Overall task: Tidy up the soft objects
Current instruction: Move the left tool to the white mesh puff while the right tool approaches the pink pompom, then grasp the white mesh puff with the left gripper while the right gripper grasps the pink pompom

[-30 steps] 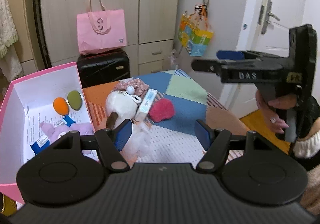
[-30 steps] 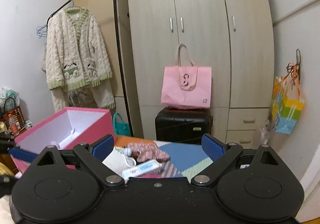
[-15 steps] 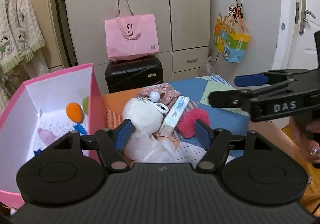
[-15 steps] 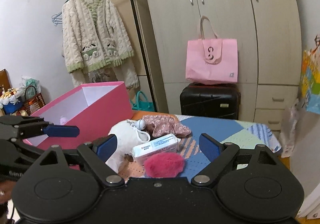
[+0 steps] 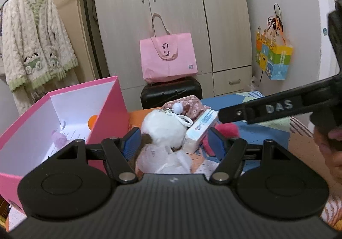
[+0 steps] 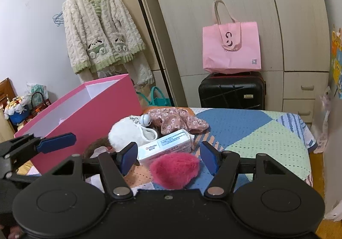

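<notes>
Orange ball [image 5: 93, 121] half-hidden behind box wall [image 5: 109, 115]

Black plastic tongs [image 6: 168, 156] with blue pads [image 6: 208, 155], silver pivot screws, round side discs, ribbed housing, raised "DAS" lettering [image 5: 279, 107].

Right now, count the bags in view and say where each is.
3, though others may be hidden. A pink tote stands on the black suitcase; a teal bag sits on the floor behind the pink box; a colourful gift bag hangs on the wall.

both wrist views low, close, facing shared wardrobe [image 5: 171, 14]
</notes>
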A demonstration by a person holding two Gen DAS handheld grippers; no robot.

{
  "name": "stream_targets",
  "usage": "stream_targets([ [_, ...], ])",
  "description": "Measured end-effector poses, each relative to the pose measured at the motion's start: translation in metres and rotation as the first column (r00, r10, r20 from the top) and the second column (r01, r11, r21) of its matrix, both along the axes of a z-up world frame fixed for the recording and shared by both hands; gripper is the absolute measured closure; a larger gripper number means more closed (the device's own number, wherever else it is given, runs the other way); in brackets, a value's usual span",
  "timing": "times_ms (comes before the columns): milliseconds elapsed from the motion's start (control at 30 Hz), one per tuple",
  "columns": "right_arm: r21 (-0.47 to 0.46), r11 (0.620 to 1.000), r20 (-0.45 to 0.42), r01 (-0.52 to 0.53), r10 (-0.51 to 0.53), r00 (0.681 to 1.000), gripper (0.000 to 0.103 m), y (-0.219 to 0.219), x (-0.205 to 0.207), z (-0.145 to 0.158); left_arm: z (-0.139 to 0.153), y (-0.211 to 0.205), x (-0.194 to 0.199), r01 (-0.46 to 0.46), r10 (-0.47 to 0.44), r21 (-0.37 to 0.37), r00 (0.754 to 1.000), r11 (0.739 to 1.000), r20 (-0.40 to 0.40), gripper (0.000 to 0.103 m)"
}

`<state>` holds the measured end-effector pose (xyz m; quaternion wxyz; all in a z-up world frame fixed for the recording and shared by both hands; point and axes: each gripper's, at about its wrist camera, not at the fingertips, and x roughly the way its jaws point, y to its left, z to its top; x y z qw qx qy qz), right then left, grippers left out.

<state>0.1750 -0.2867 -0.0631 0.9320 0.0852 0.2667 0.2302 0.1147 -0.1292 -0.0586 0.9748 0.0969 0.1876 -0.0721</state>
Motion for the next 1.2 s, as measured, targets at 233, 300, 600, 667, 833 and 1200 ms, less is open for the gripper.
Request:
stream_targets([
  [233, 0.0, 1.0, -0.037, -0.023, 0.023, 0.999, 0.033, -0.004, 0.007, -0.009, -0.024, -0.013, 0.006, -0.116, 0.119, 0.057, 0.992, 0.992, -0.05, 0.038],
  [300, -0.015, 0.999, -0.044, -0.043, 0.042, 0.998, 0.033, -0.002, 0.008, -0.011, -0.027, -0.01, 0.012, -0.154, 0.157, 0.052, 0.986, 0.987, -0.059, 0.039],
  [600, -0.02, 0.996, -0.073, -0.09, 0.089, 0.993, 0.033, 0.002, 0.017, -0.021, -0.043, -0.011, 0.03, -0.171, 0.175, 0.052, 0.979, 0.984, -0.102, 0.041],
  [667, -0.032, 0.995, -0.08, -0.091, 0.089, 0.993, 0.032, 0.005, 0.02, -0.025, -0.042, -0.009, 0.035, -0.175, 0.18, 0.05, 0.975, 0.983, -0.129, 0.041],
  [833, -0.045, 0.994, -0.1, -0.096, 0.091, 0.991, 0.031, 0.009, 0.028, -0.032, -0.044, 0.001, 0.045, -0.151, 0.146, -0.001, 0.963, 0.989, -0.226, 0.041],
  [1200, -0.112, 0.99, -0.091, -0.08, 0.07, 0.993, 0.03, 0.019, 0.037, -0.04, -0.049, 0.013, 0.052, -0.131, 0.1, -0.101, 0.958, 0.986, -0.269, 0.057],
])
